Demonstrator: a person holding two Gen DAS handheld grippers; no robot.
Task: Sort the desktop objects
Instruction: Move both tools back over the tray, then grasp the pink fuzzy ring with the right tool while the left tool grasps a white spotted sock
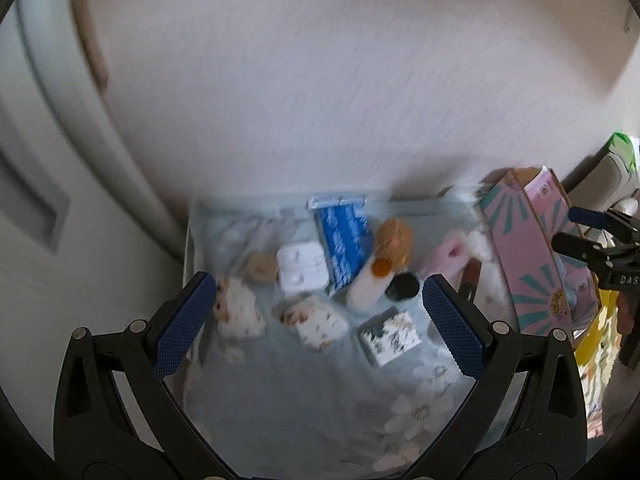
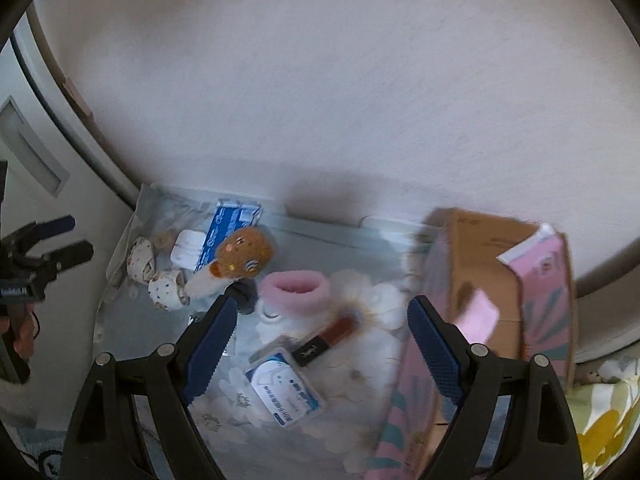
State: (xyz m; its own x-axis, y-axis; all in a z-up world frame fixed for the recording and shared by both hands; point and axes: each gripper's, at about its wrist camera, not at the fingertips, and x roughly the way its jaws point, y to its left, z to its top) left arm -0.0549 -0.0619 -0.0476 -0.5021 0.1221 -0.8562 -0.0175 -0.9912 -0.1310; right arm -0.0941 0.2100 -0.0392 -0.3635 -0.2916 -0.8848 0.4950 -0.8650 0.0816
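Cardboard box (image 2: 486, 276), pink outside, holds pink card (image 2: 480, 318). I see left gripper (image 1: 318, 312) and right gripper (image 2: 322, 334) jaws spread, empty.

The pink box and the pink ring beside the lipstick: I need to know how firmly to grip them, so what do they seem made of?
The pink box looks like printed cardboard: its inside is bare, matte brown. The pink ring seems soft foam or plush, with a fuzzy, dull surface; blur leaves that open. The lipstick looks like glossy hard plastic.
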